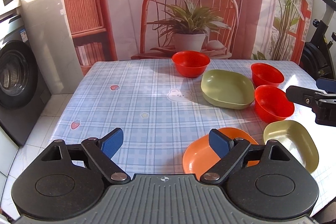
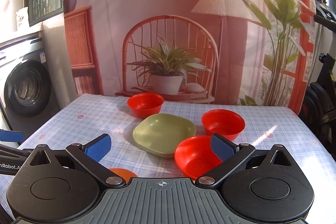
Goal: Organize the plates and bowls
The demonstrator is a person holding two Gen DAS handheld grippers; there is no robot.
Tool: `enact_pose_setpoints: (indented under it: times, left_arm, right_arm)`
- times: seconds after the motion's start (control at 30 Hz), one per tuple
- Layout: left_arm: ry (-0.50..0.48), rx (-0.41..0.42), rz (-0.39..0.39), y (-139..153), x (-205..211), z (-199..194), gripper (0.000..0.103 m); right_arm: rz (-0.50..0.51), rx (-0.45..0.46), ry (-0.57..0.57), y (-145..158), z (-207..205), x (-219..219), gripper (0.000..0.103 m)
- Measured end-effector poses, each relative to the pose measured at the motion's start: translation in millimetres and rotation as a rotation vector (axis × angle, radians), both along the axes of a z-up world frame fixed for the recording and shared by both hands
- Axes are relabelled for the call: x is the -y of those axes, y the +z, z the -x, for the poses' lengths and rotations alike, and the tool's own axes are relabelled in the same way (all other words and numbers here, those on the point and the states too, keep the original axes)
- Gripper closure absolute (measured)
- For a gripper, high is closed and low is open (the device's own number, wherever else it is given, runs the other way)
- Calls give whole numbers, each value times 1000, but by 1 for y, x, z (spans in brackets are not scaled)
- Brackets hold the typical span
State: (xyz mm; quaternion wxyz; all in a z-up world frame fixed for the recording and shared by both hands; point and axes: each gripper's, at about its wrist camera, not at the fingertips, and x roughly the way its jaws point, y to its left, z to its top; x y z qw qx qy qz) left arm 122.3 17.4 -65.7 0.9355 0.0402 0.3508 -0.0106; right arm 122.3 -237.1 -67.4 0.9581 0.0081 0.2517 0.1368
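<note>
Three red bowls stand on the checked tablecloth: a far one [image 1: 190, 63] [image 2: 145, 104], a right one [image 1: 267, 75] [image 2: 222, 123] and a near one [image 1: 273, 102] [image 2: 195, 156]. A green plate [image 1: 226, 88] [image 2: 163, 131] lies among them. An orange plate [image 1: 195, 154] [image 2: 121, 172] and a second green plate [image 1: 294, 140] lie nearer. My left gripper [image 1: 166, 140] is open above the cloth, its right finger over the orange plate. My right gripper [image 2: 160, 143] is open, its right finger over the near red bowl. Neither holds anything.
A washing machine [image 1: 14, 75] [image 2: 27, 87] stands left of the table. A printed backdrop [image 1: 189, 3] hangs behind the far edge. Black exercise equipment [image 1: 321, 39] is at the right. The left half of the tablecloth [image 1: 126, 98] carries no dishes.
</note>
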Motion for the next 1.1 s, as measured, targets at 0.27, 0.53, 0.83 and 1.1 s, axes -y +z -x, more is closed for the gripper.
enact_pose_setpoints:
  times: [0.27, 0.53, 0.83, 1.1]
  left_arm:
    - [-20, -41, 22, -17, -3, -22, 20]
    - [-48, 3, 76, -2, -6, -56, 20]
    - [-122, 29, 92, 7, 11, -114, 20]
    - [-165, -55, 106, -34, 29, -176, 20]
  right_arm:
    - [3, -58, 39, -29, -25, -12, 18]
    - [4, -66, 43, -25, -58, 1, 25]
    - [-5, -82, 40, -15, -120, 21, 34]
    - [-50, -216, 57, -32, -188, 27, 52]
